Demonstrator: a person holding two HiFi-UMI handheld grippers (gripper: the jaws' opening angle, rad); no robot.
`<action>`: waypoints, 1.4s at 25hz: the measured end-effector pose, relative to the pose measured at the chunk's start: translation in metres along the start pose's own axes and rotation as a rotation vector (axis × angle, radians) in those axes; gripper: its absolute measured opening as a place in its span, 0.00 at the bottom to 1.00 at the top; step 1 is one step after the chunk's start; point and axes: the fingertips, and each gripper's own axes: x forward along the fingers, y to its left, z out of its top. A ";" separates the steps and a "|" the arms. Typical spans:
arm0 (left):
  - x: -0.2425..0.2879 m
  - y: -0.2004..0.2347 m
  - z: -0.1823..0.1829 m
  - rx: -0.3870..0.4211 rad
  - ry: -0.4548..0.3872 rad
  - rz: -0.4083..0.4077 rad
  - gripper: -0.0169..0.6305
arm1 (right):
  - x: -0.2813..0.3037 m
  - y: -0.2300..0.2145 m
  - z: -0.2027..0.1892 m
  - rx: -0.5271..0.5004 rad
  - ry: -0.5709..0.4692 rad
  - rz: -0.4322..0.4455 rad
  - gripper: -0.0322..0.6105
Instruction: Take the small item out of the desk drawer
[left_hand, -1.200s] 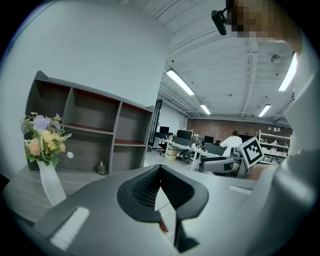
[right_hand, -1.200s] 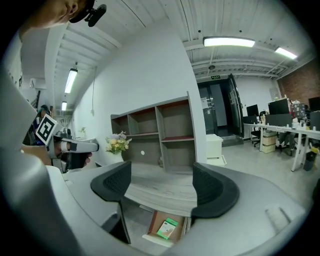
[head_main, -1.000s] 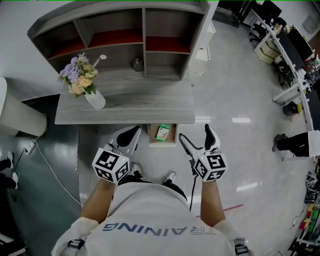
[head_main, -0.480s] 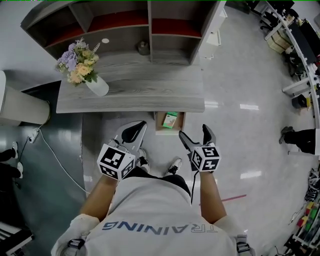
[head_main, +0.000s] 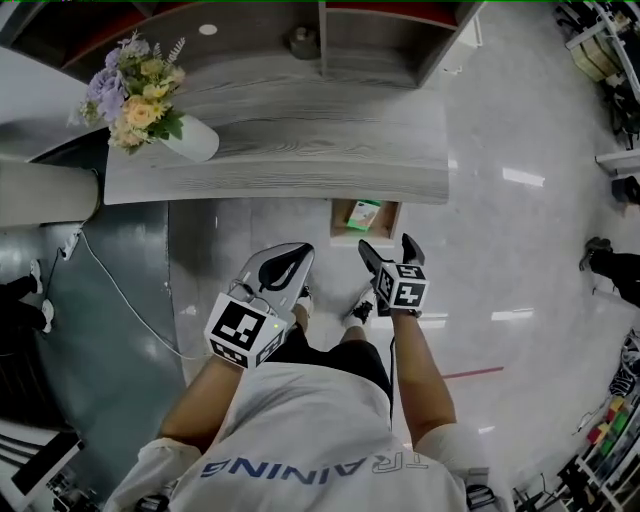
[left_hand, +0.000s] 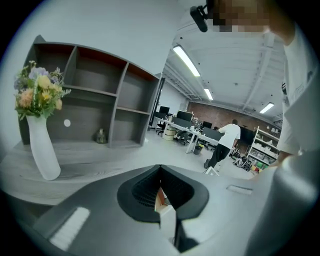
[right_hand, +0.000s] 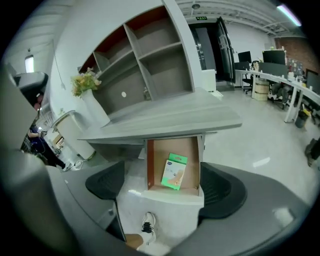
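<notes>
Desk drawer open: green box lies flat inside, long axis near-to-far, dead ahead of the wide-open, empty right gripper; left gripper closed, farther left.

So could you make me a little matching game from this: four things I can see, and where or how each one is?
Things:
1 green packet
2 vase of flowers
3 left gripper
4 right gripper

Places or states:
A jaws wide apart
B standing on the desk top
C jaws together
D lying in the open drawer

Pairs: 1-D, 2-B, 3-C, 4-A.
</notes>
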 end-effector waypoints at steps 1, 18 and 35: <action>0.001 0.002 -0.005 -0.011 0.008 -0.001 0.02 | 0.010 -0.002 -0.006 0.012 0.015 -0.003 0.81; -0.008 0.061 -0.077 -0.124 0.127 0.043 0.02 | 0.150 -0.040 -0.068 0.196 0.154 -0.170 0.80; -0.001 0.063 -0.091 -0.184 0.152 0.043 0.02 | 0.171 -0.048 -0.068 0.177 0.204 -0.254 0.61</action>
